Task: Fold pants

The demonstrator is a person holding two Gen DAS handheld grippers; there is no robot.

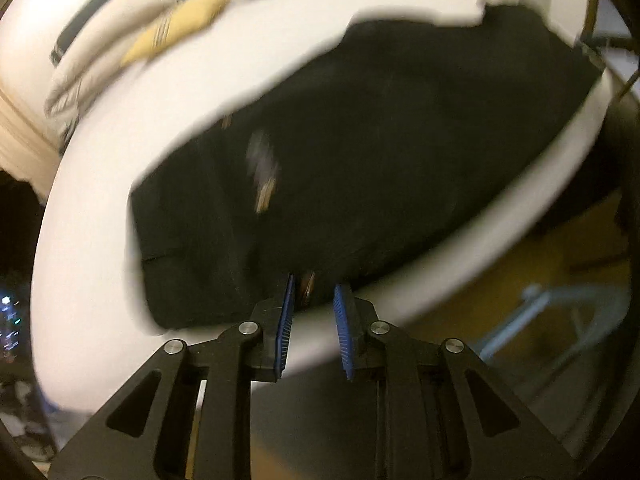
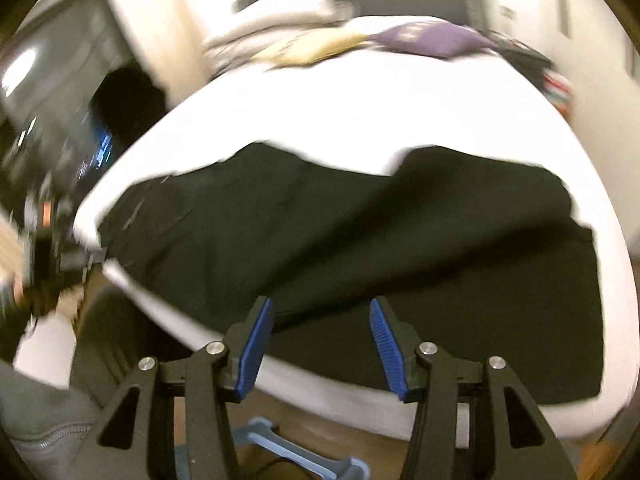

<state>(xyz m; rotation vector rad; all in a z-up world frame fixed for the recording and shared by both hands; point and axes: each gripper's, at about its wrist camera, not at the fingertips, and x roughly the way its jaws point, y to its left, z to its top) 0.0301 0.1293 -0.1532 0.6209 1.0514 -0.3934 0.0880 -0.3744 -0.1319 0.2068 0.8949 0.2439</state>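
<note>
So the black pants [image 2: 360,240] are spread across the white bed [image 2: 320,120], bunched toward 12 o'clock. Left gripper [image 1: 314,292] hangs at the near hem, jaws slightly apart, nothing clamped. Right gripper [image 2: 322,312] is wide open just over the fabric's near edge. Purple [image 2: 432,40] and yellow [image 2: 312,50] clothes sit up at 12 o'clock.

Pants [image 2: 360,240] black, plain. Bed [image 2: 340,120] white. Pillows: yellow [image 2: 316,48] w/ stripes, purple [image 2: 432,42]. Gripper pads [image 2: 256,344] blue, frames black.
</note>
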